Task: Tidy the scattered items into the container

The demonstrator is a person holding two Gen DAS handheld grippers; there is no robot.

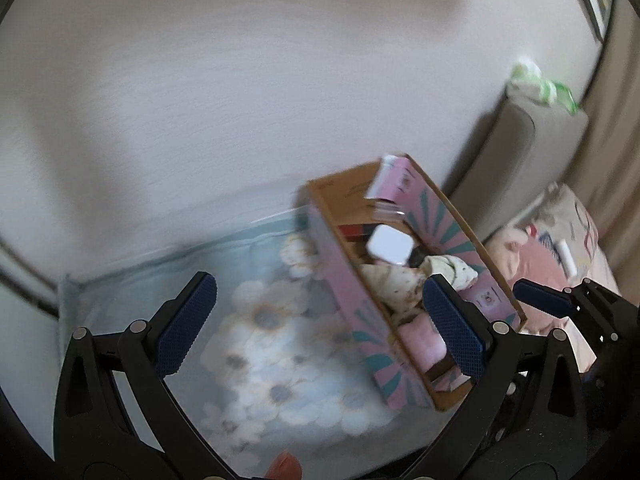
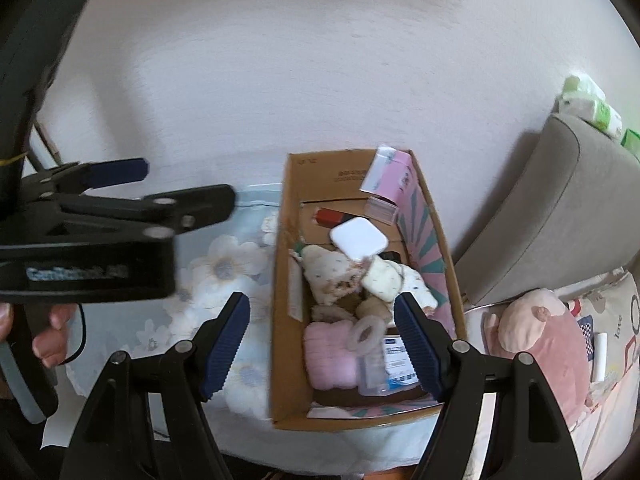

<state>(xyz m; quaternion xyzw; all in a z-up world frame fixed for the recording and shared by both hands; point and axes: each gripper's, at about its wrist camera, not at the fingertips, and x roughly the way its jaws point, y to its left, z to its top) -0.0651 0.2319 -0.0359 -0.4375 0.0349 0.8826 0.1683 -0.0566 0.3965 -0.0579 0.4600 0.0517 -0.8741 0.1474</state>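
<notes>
An open cardboard box (image 2: 290, 208) with pink and teal sides stands on a floral tablecloth (image 2: 224, 268). It also shows in the left wrist view (image 1: 340, 280). Inside lie a white square case (image 2: 358, 242), a pink packet (image 2: 390, 178), spotted cloths (image 2: 332, 272), a pink fluffy item (image 2: 330, 354), a ring (image 2: 366, 334) and a labelled packet (image 2: 398, 364). My left gripper (image 1: 320, 330) is open and empty over the cloth, left of the box. My right gripper (image 2: 322, 346) is open and empty above the box's near end. The left gripper also shows in the right wrist view (image 2: 160, 184).
A white wall rises right behind the table. A grey chair back (image 2: 560, 208) stands to the right with green-white packs (image 2: 596, 108) on top. A pink plush toy (image 2: 536, 328) and a patterned cushion (image 2: 612, 332) lie at the right.
</notes>
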